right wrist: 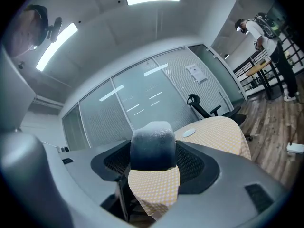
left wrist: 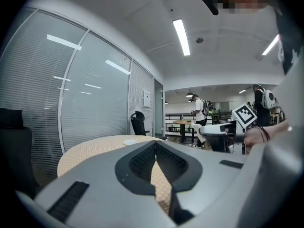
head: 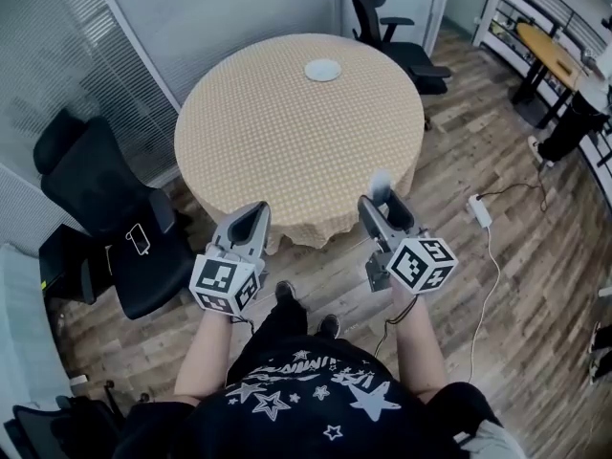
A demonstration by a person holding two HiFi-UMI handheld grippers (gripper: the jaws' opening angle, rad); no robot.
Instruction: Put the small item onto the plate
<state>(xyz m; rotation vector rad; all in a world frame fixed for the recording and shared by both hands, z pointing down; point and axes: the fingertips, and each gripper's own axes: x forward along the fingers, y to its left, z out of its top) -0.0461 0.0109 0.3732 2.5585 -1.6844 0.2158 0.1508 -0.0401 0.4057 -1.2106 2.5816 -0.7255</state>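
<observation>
A small pale grey block (head: 381, 184) is pinched between the jaws of my right gripper (head: 379, 199), held in the air before the near edge of the round table (head: 287, 151) with its yellow checked cloth. In the right gripper view the block (right wrist: 152, 141) fills the gap at the jaw tips of the gripper (right wrist: 153, 161). A small white plate (head: 323, 70) lies at the table's far side, well beyond both grippers, and shows in both gripper views (left wrist: 129, 142) (right wrist: 188, 133). My left gripper (head: 255, 210) hangs level with the right, its jaws meeting at the tips (left wrist: 155, 145), with nothing in it.
Black office chairs stand left of the table (head: 105, 208) and behind it (head: 382, 27). A glass wall with blinds (head: 143, 27) runs behind. A power strip with a cable (head: 479, 210) lies on the wooden floor at right. Another round table (head: 550, 51) and people (left wrist: 198, 110) are further off.
</observation>
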